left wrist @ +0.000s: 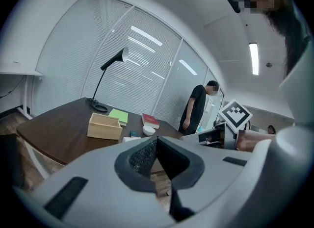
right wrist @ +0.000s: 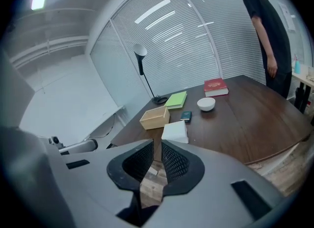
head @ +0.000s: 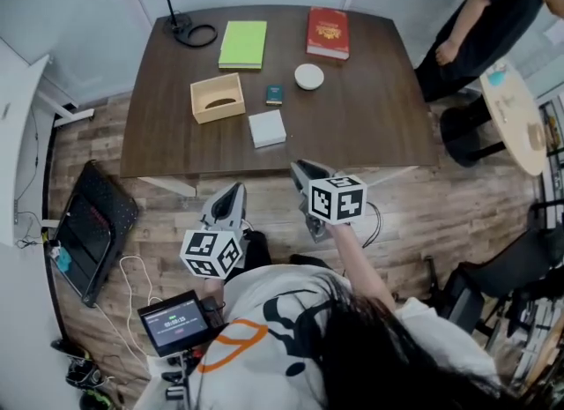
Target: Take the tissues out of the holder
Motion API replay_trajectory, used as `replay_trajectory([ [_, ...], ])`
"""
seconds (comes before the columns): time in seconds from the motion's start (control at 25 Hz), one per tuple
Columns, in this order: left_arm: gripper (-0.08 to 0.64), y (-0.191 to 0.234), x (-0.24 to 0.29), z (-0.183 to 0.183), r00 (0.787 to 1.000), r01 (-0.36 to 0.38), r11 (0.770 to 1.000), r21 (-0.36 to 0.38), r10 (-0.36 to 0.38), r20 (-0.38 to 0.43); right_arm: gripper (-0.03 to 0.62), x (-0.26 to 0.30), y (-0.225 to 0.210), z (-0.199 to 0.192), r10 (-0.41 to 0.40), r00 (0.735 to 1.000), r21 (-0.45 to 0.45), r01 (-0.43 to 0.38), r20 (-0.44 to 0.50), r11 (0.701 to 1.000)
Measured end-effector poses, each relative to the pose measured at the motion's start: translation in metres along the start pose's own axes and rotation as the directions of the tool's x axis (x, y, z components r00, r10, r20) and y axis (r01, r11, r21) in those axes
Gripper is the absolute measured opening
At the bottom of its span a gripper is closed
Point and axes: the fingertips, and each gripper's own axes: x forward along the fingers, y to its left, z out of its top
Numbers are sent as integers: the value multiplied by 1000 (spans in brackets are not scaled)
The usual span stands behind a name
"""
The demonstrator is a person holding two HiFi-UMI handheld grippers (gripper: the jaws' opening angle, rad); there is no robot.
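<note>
Tissues (head: 267,128) lie near holder (head: 217,98); red book (head: 328,33) title unreadable.

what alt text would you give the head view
From above, a person holds a left gripper and right gripper short of a table bearing a wooden holder, a white tissue stack beside it, a green notebook, a red book, a bowl and a lamp.

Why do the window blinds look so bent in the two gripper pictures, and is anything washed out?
Left gripper view: the wide-angle lens bows the blinds and blackens the corners; the ceiling light strip glares white. Right gripper view: same bowing, and the table edge curves. Head view: evenly lit, sharp, far less bending.
</note>
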Motion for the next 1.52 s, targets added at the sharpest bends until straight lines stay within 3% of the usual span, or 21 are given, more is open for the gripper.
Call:
replay_trajectory([
  [0.36, -2, -94, -12, -51, 1000, -20, 1000, -1, 20, -9, 48, -78, -32, -43, 56, 998, -24, -56, -15, 998],
  [0.76, -2, -161, -71, -89, 995, -99, 995, 8, 99, 4, 34, -148, -18, -93, 149, 988, -56, -151, -40, 987],
  [1.2, -2, -160, -94, -98, 992, -126, 992, 2, 126, 15, 32, -150, 11, -122, 199, 977, -80, -205, -83, 976],
  [1.52, -2, -164, -138, -108, 990, -138, 990, 4, 138, 4, 32, -167, 49, -149, 237, 967, -84, -245, -93, 966],
])
